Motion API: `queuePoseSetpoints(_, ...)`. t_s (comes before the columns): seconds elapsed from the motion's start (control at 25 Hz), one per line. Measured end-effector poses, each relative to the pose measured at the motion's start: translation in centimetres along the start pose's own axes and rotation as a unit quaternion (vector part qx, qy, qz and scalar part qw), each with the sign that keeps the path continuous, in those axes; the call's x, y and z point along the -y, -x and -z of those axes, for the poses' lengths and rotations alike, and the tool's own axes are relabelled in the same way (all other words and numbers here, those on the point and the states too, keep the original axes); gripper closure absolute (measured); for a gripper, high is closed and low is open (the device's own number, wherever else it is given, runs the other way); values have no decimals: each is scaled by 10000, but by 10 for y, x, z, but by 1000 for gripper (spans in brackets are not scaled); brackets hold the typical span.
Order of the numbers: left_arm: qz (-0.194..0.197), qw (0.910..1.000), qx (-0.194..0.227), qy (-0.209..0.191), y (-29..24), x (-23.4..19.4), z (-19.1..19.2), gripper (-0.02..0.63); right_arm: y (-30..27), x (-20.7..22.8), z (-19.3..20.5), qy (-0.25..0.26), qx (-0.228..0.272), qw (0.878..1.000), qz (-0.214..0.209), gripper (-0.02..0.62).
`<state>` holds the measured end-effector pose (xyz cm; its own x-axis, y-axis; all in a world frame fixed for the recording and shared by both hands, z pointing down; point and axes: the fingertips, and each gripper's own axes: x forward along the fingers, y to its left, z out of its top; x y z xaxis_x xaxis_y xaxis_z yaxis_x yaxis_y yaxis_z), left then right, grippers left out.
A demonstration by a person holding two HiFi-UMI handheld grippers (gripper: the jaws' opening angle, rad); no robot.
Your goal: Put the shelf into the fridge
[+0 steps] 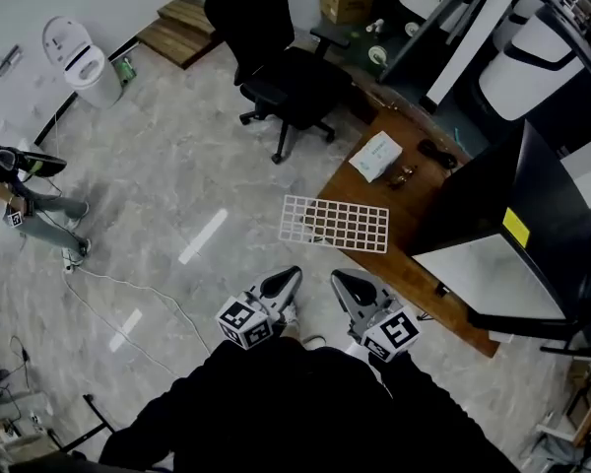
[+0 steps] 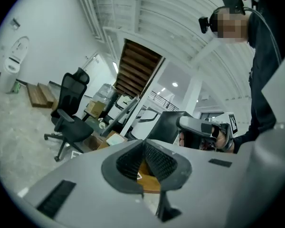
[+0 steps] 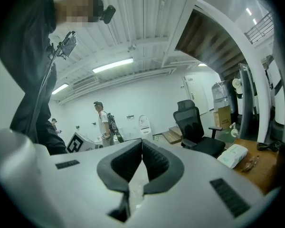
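The wire shelf (image 1: pixel 335 223) lies flat on the left corner of the surface (image 1: pixel 424 276), its left edge overhanging the floor. Behind it on the surface sits a packet of wipes (image 1: pixel 375 156); to its right stands the fridge (image 1: pixel 483 195). The office chair (image 1: pixel 281 77) stands on the floor behind and left of the surface. The left gripper (image 1: pixel 288 278) and right gripper (image 1: pixel 344 282) hang side by side before the shelf, apart from it.

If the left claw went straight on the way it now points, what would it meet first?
Probably the white wire shelf overhanging the wooden table; the shut left claw aims at it, though depth is unclear.
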<state>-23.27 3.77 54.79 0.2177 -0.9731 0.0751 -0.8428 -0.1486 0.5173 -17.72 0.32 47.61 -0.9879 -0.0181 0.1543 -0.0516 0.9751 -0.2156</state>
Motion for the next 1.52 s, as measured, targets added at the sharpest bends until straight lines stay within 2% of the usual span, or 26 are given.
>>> queuePoseSetpoints(0.12,34,9974,52,717,-8,-38,17,572,-26,17,4,-32,-117,9999,49,589)
queuePoseSetpoints(0.24,-26,9890,145,1473,-16,-74,32,518,-51,31,10,-44,-234,9997,31,589)
queuePoseSetpoints(0.4,-145,9782,246,2057,-24,-107,54,489,-75,46,19,-121,-367,9992,-87,589)
queuePoseSetpoints(0.44,-208,9712,390,2341,-24,-114,61,484,-79,50,22,-147,-397,9990,-142,589)
queuePoseSetpoints(0.56,-476,9414,883,3220,-21,-141,88,462,-91,62,33,-236,-499,9980,-318,589)
queuePoseSetpoints(0.76,-860,8996,1374,4055,-26,-171,138,452,-100,89,53,-387,-643,9961,-468,589)
queuePoseSetpoints(1.04,-1140,8694,1817,4451,-48,-202,175,422,-90,116,81,-706,-843,9930,-434,589)
queuePoseSetpoints(1.2,-1233,8673,1910,4429,-57,-218,181,419,-79,127,97,-834,-929,9917,-296,589)
queuePoseSetpoints(1.44,-1251,8535,2231,4540,-80,-245,180,419,-65,142,111,-945,-1023,9902,-98,589)
queuePoseSetpoints(1.52,-1257,8539,2307,4491,-87,-255,178,419,-61,145,115,-977,-1034,9898,-47,589)
